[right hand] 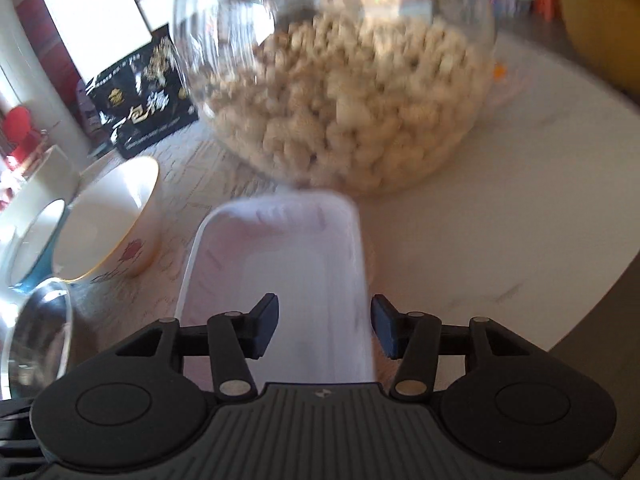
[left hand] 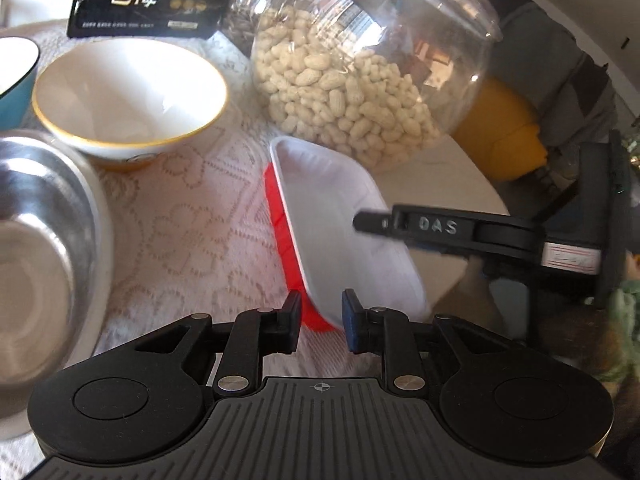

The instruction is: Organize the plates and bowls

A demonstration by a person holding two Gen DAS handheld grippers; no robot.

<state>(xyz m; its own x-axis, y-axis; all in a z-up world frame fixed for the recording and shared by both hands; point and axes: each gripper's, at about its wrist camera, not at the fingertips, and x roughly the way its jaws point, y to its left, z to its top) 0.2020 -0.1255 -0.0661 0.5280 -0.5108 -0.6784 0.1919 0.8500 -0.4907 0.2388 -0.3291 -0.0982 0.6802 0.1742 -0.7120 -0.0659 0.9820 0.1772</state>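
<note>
Lace cloth covers most of the pale worktop, and the dishes sit crowded on it. Far left of the left tongs a steel bowl looks stiff, light and slick-walled, best pinched at its rim. Ahead and left of them stands a white bowl with a gold rim, ceramic by its look (so heavier and chippable), with a blue bowl just beyond it.

Directly ahead, the white tray lies on a red one and reaches to the left tongs' tips. It is shallow, oblong and thin-walled with rounded corners, probably foam or plastic: very light, a little flexible, easily crushed. Its raised long edge is the sensible place to pinch. The left tongs stand narrowly parted and empty, near its corner. The right tongs gape wide above the tray's near end, holding nothing. Beyond the tray a glass jar of peanuts crowds its far end.
</note>
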